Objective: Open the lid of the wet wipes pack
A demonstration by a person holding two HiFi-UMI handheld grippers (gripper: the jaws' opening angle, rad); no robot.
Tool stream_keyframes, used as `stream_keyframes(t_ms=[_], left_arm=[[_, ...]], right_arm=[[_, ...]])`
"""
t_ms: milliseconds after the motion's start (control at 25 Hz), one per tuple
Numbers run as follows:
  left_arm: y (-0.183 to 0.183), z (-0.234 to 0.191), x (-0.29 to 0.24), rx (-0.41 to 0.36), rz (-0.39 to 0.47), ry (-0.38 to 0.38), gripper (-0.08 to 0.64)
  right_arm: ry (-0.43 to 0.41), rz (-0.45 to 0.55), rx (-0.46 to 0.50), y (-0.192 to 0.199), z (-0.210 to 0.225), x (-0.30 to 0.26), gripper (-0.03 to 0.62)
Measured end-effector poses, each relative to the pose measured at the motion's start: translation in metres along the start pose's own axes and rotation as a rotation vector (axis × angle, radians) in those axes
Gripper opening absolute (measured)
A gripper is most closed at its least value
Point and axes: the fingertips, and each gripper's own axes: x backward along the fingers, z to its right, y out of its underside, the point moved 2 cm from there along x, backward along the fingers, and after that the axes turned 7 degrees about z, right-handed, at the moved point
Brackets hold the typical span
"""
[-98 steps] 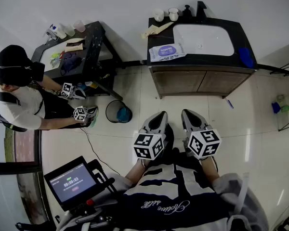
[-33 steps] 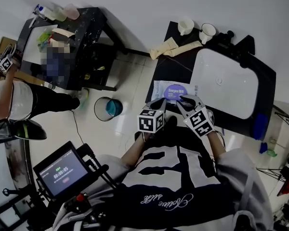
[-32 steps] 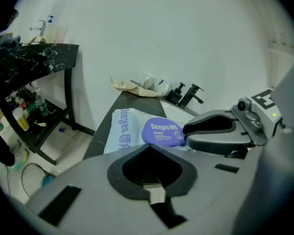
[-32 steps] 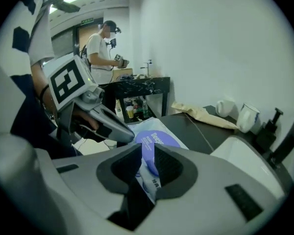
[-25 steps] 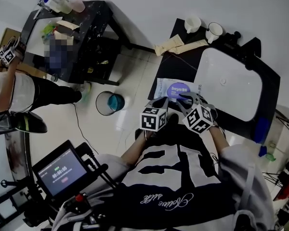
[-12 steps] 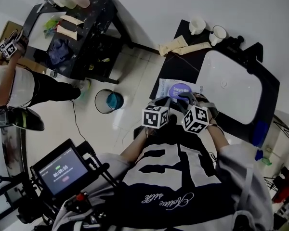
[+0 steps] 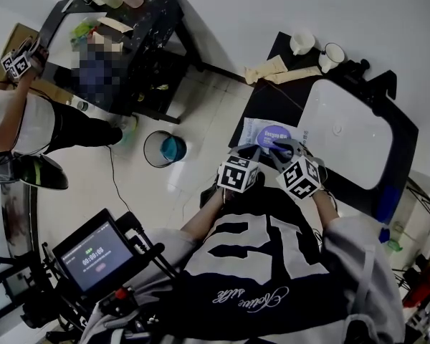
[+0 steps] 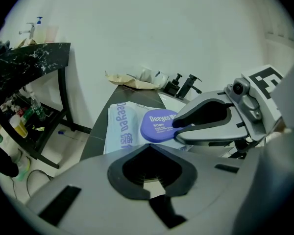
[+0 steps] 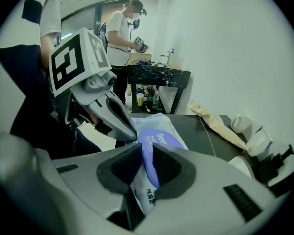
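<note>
starting nearest the wearer and working outward.

item: small monitor (image 7: 93,258), lit, on a rig at the person's left side. it plays no part in the task.

item: left gripper (image 8: 147,148). its jaws are together with nothing between them. the tip is set at the near edge of the wet wipes pack (image 8: 121,129), seemingly to pin the soft pack down so it does not rise with the lid. actual contact cannot be confirmed.

item: right gripper (image 9: 145,153). its jaws are clamped on the rim of the purple lid (image 9: 161,140), one jaw over and one under, with some printed white film beside it. it comes in from the side opposite the left gripper, so pull and hold would work against each other.

item: the pack itself lies flat on the dark counter (image 7: 261,100), near the front edge and just left of the white sink (image 7: 344,131). the lid is judged barely raised, if at all. the hinge side cannot be made out, and the opening step looks to be at its start.

item: brown paper (image 7: 283,69) and two white cups (image 7: 301,41) stand at the back of the counter, well apart from the pack.

item: round bin (image 7: 165,149) on the floor left of the counter.

item: black table (image 7: 158,20) further left, cluttered with bottles.

item: second person (image 9: 120,31) standing at that table, holding marker-cubed grippers.
</note>
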Motion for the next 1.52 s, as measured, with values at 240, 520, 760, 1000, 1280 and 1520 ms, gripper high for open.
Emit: stream_keyframes(t_ms=[240,520,760,1000,1280,1520], left_arm=[[0.002,0.001,0.000,-0.007,-0.004,0.016,-0.002],[0.002,0.001,-0.001,0.003,-0.006,0.022,-0.002],[0.002,0.001,-0.003,0.011,-0.008,0.037,-0.002],[0.002,0.002,-0.002,0.019,-0.008,0.045,-0.002],[0.002,0.004,-0.003,0.002,-0.017,0.048,-0.002],[0.003,0.005,-0.003,-0.039,-0.036,0.050,-0.002]], right_arm=[[0.172,0.149,-0.136,-0.019,0.036,0.013,-0.002],[0.000,0.105,0.010,-0.032,0.036,0.014,0.081],[-0.094,-0.026,0.171,0.001,-0.001,0.002,0.095],[-0.091,-0.089,0.349,0.010,-0.005,-0.006,0.097],[-0.037,-0.063,0.494,0.009,-0.011,-0.007,0.064],[0.010,-0.008,0.447,0.005,-0.009,-0.003,0.052]])
